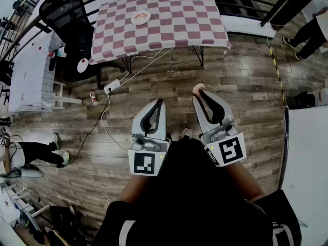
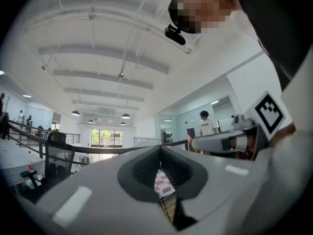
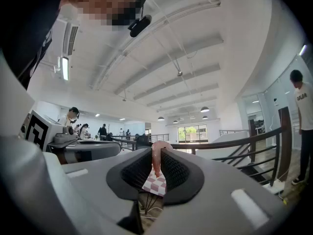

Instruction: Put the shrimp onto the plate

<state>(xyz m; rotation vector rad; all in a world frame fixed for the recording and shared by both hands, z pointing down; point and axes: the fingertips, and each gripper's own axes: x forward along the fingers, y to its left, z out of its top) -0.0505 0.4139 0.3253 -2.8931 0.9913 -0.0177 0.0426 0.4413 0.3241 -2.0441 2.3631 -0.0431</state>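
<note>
My right gripper [image 1: 200, 92] is shut on a pink shrimp [image 1: 197, 89], which sticks out past the fingertips. The right gripper view shows the shrimp [image 3: 156, 156] pinched upright between the ribbed pads. My left gripper [image 1: 160, 102] is shut with nothing in it, and its jaws meet in the left gripper view [image 2: 160, 149]. Both are held at waist height over the wooden floor. A white plate [image 1: 141, 17] with something orange on it lies on the red-and-white checkered table [image 1: 174, 24], far ahead of both grippers.
A black chair [image 1: 64, 14] stands left of the checkered table. A white table [image 1: 31, 70] is further left. A power strip [image 1: 111, 86] with cables and a bottle [image 1: 94, 99] lie on the floor. A person [image 1: 312, 29] walks at top right.
</note>
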